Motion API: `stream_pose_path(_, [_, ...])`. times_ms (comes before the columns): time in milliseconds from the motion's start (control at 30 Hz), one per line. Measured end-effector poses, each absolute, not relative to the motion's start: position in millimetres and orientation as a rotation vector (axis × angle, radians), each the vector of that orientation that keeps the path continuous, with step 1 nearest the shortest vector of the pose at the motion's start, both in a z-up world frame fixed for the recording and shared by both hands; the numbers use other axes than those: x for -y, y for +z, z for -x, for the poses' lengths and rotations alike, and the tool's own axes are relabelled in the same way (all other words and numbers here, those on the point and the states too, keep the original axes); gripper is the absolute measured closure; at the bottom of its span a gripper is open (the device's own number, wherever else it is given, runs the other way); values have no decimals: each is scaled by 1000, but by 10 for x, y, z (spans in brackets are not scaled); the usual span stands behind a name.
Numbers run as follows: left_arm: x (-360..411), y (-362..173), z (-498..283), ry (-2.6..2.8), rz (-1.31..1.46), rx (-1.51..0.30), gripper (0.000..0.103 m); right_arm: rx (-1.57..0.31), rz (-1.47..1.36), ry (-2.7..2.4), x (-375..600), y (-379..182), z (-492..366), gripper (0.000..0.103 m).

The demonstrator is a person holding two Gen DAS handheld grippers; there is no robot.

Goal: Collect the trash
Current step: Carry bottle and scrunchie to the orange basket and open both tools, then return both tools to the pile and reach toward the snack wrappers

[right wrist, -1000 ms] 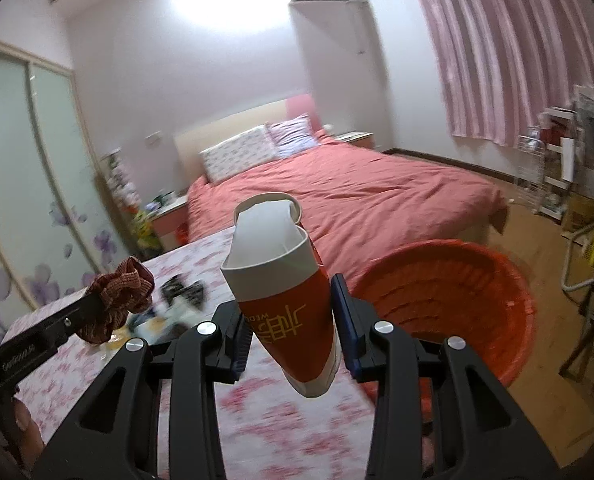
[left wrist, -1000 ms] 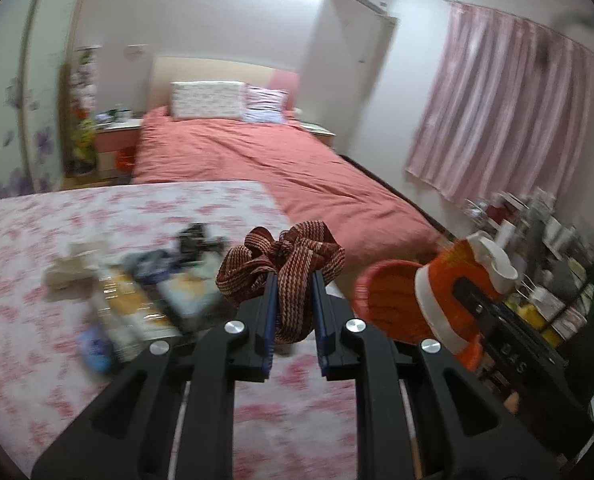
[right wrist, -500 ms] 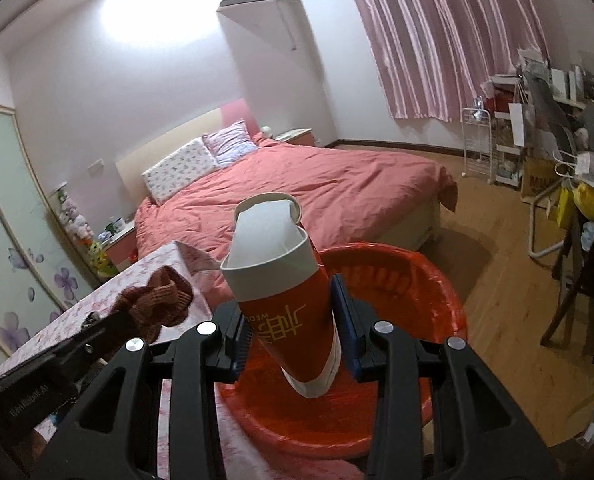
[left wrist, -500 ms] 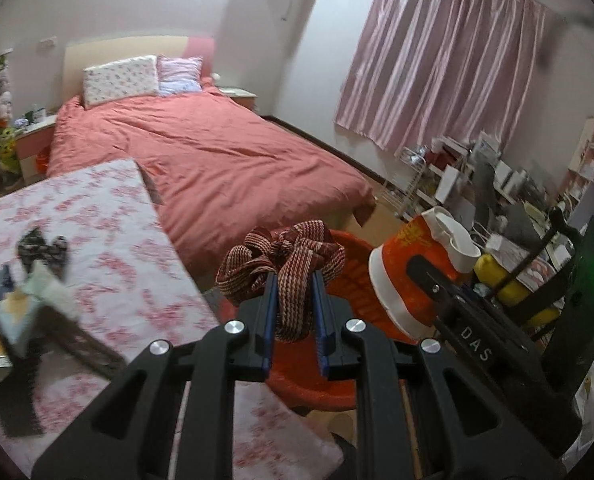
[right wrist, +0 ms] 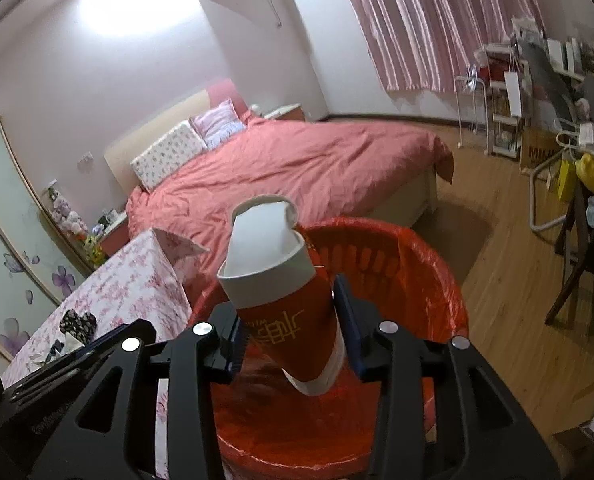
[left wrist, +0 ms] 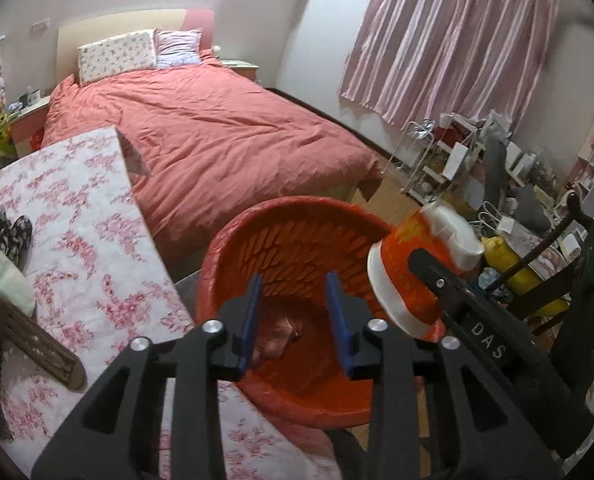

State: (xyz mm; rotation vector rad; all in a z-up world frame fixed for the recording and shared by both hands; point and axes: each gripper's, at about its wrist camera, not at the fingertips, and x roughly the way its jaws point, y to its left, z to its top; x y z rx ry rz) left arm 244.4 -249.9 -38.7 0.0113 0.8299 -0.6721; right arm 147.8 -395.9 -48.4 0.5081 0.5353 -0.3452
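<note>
A red bin lined with a red bag stands on the floor beside the table. My left gripper is open and empty above the bin's mouth. A blurred reddish cloth lies inside the bin below it. My right gripper is shut on a red and white paper cup, held over the bin; the cup also shows in the left wrist view.
A table with a pink floral cloth is at the left, holding a black bow, tissue and a brown comb. A bed with a red cover lies behind. Cluttered shelves and a chair stand at the right.
My left gripper has opened and the brown striped cloth it held has dropped into the bin. Both grippers have moved closer over the bin.
</note>
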Motion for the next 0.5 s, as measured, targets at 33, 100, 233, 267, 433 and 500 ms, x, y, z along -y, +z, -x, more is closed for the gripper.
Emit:
stream_pose_path(33, [2472,-396,-2455,-663,-12,-833,67,-534,-508,-346,3949,-477,-1460,51])
stream_pose_path(100, [2396,-406,-2470,-641,-12,-833,62,-532,-502,-346,3924,-446,-1434,46])
stream_pose_path(233, [2194,-365,-2436,-591,-25,-808,52,-530,-487,-343,3901,-381,-1424,45])
stream_pose_path(267, [2145,-353,-2415,-578,-30,-800,50,-530,-481,-340,3870,-357,-1423,45])
stream_pose_path(433, [1766,-279,-2295,-481,-58,-761,41,-539,-451,-307,3657,-277,-1483,45])
stream_pose_path(500, [1606,-255,-2265,-451,-55,-757,40,-545,-439,-289,3558,-261,-1499,45])
